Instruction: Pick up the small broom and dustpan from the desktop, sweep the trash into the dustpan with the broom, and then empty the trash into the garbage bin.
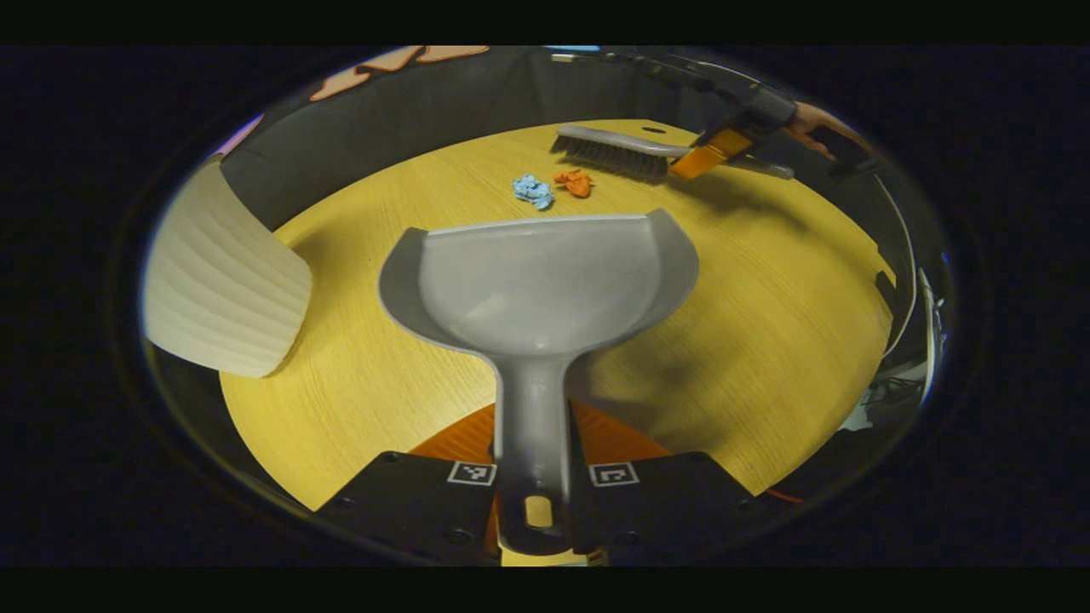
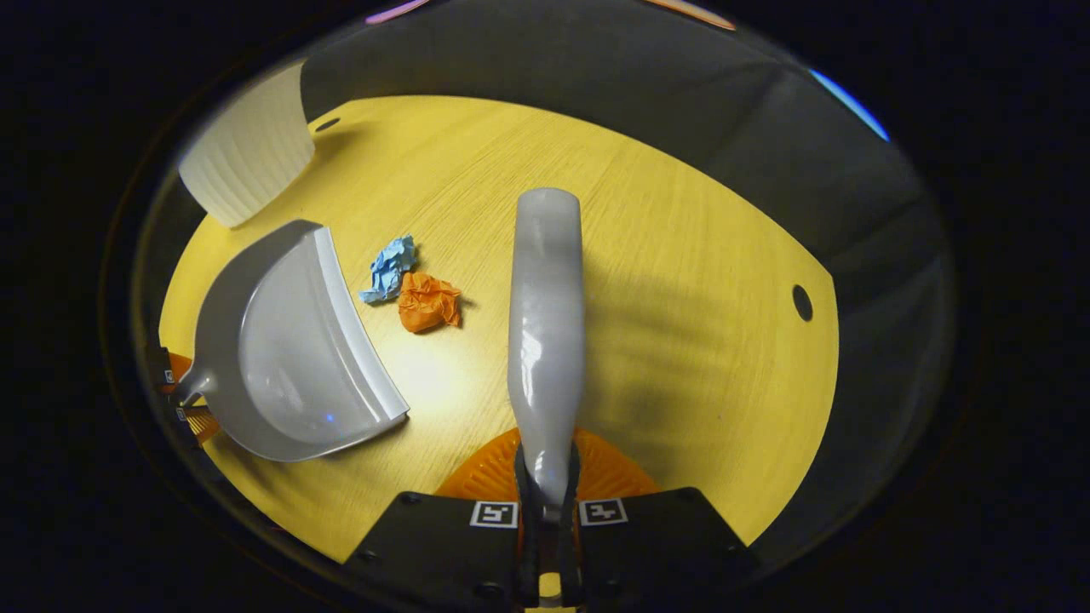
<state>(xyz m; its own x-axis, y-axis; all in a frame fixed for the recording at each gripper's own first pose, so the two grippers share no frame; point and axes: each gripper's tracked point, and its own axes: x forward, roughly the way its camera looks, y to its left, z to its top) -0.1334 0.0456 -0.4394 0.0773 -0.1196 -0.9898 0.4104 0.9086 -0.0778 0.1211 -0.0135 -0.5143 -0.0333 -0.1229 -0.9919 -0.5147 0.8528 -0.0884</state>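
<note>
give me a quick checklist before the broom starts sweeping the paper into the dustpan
1. Left gripper shut on the dustpan handle: ok.
2. Right gripper shut on the broom handle: ok.
3. Dustpan's open edge faces the blue paper and orange paper: ok.
4. Dustpan lip flat on the table: cannot tell.
5. Broom on the far side of the papers from the dustpan: ok.
6. Bin within easy reach, beside the dustpan: ok.

Left claw clamped, both fingers pressing the dustpan handle, held level. Right claw clamped on the broom handle, pointing forward. A hand grips the right claw's body.
</note>
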